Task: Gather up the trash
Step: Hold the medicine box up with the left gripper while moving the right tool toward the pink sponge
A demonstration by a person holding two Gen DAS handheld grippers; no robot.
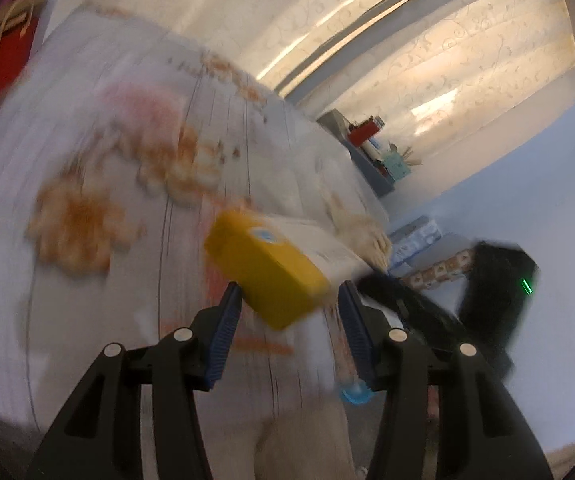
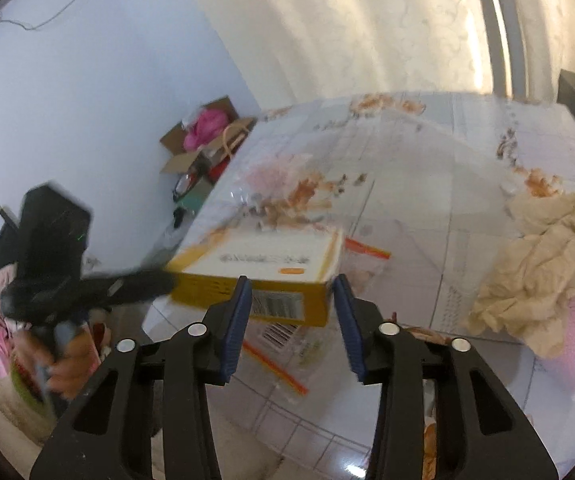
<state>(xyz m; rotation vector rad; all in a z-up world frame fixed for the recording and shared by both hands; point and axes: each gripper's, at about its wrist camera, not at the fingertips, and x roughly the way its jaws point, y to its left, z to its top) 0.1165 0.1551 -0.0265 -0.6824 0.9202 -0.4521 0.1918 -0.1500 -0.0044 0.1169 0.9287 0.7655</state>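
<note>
My right gripper [image 2: 292, 294] clamps short end of yellow-and-white cardboard box [image 2: 263, 264], lifted above stained table [image 2: 427, 184]; long axis runs leftward toward my left gripper [image 1: 289, 306], half-open, pads not touching.

Yellow-and-white cardboard box [image 2: 263, 268] hanging above patterned tabletop, tilted, white printed top face showing, yellow side walls, barcode label on near end. Box sitting between both grippers' blue pads; contact unclear through blur. Crumpled beige paper wad [image 2: 539, 264] lying on table, right of box, well apart from it.
</note>
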